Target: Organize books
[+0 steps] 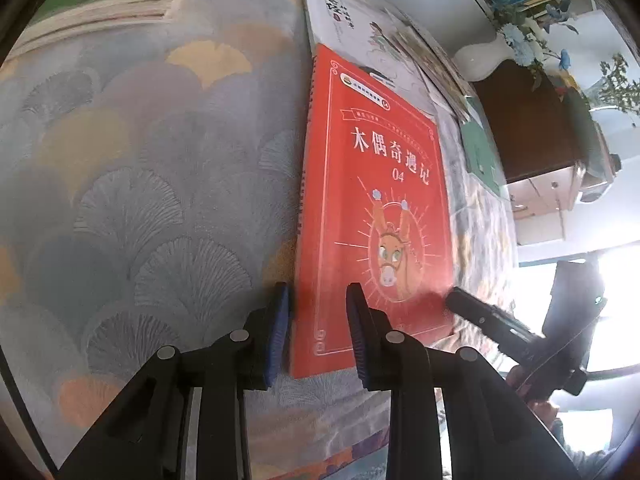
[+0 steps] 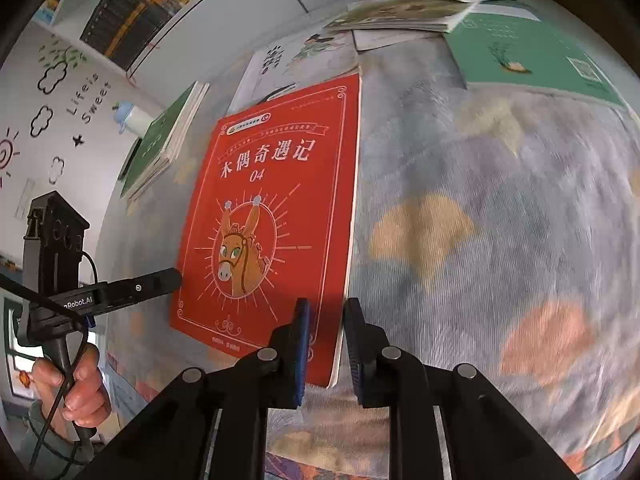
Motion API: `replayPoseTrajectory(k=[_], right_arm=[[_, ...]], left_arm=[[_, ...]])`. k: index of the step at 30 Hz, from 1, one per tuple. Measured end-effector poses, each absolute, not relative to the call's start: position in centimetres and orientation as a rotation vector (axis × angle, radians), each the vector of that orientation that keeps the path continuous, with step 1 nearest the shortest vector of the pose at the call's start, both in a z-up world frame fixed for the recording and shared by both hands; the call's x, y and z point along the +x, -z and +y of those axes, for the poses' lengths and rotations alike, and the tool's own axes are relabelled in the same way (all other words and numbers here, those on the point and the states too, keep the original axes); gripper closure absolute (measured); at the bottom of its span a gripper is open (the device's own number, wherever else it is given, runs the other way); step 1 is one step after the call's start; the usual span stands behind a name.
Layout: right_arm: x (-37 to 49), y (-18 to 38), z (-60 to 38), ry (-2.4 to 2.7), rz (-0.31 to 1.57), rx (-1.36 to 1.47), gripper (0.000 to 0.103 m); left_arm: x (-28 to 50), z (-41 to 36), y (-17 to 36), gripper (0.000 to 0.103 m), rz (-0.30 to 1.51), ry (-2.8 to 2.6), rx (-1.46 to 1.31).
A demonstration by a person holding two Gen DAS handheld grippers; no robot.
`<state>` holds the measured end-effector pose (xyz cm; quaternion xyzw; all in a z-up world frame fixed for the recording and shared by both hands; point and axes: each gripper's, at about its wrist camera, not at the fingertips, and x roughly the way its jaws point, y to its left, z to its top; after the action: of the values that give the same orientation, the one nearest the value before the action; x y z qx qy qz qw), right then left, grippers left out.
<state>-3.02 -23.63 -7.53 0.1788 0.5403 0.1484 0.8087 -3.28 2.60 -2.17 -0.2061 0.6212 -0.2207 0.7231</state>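
A tablecloth (image 1: 160,200) printed with grey and ochre ginkgo leaves covers the table. At far left lies a stack of green-covered books (image 2: 160,140), well apart from everything else.

Near the left, a person's hand (image 2: 76,384) grips the handle of the left gripper (image 1: 317,296). Its blue-padded jaws stand a little apart, straddling the near left corner of the red book (image 1: 380,200). The left pad sits just outside the spine edge and the right pad is over the cover. Neither pad visibly presses on the book.

The red book lies flat in the middle of the cloth, cover up. It shows a cartoon donkey's head in a ring of rays, a Chinese title and the number 04. Its far end overlaps a white picture book (image 1: 348,16).

The right gripper (image 2: 326,304) is at the book's near right corner. Its jaws are drawn in to a narrow slit, and the book's page edge runs into that slit. Whether the pads pinch the book cannot be told.

At far right lie a loose pile of thin booklets (image 2: 400,12) and a teal-green book (image 2: 528,56), both flat on the cloth.
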Motion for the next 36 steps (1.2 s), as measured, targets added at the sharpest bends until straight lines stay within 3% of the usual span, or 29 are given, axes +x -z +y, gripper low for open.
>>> replayPoseTrajectory(k=[4, 9, 14, 19, 24, 27, 28, 29, 30, 36], right_arm=[[-3.7, 7.5, -23.1, -0.291, 1.139, 0.39, 0.085], [-4.6, 7.8, -24.6, -0.28, 1.123, 0.512, 0.085], [-5.1, 8.2, -25.5, -0.271, 1.101, 0.611, 0.085], [-5.6, 8.0, -25.5, -0.251, 1.085, 0.631, 0.085], [-6.4, 8.2, -27.2, -0.237, 1.088, 0.74, 0.082], [-7.2, 7.7, -28.1, -0.235, 1.06, 0.816, 0.073], [-7.5, 7.5, -28.6, -0.237, 1.046, 0.843, 0.061], [-7.8, 7.5, -29.1, -0.237, 1.033, 0.882, 0.041], [-8.1, 7.6, -29.6, -0.234, 1.021, 0.911, 0.035], [-8.3, 10.2, -30.0, -0.351, 0.942, 1.189, 0.034]], left_arm=[[-2.7, 3.1, 2.0, 0.078, 1.376, 0.545, -0.508], [-3.1, 4.9, -1.1, 0.078, 1.229, 0.765, -0.752], [-2.7, 1.7, 1.3, 0.078, 1.327, 0.717, -0.585], [-2.4, -0.6, 1.3, 0.092, 1.325, 0.765, -0.572], [-0.6, -0.4, 0.3, 0.093, 1.32, 0.871, -0.734], [0.3, -0.3, -0.4, 0.092, 1.326, 0.923, -0.79], [0.6, -0.2, -0.4, 0.092, 1.329, 0.931, -0.803], [0.9, -0.3, -0.6, 0.092, 1.328, 0.936, -0.801], [1.1, -0.4, -0.8, 0.092, 1.329, 0.942, -0.789], [1.4, -0.5, -0.8, 0.092, 1.351, 0.967, -0.79]])
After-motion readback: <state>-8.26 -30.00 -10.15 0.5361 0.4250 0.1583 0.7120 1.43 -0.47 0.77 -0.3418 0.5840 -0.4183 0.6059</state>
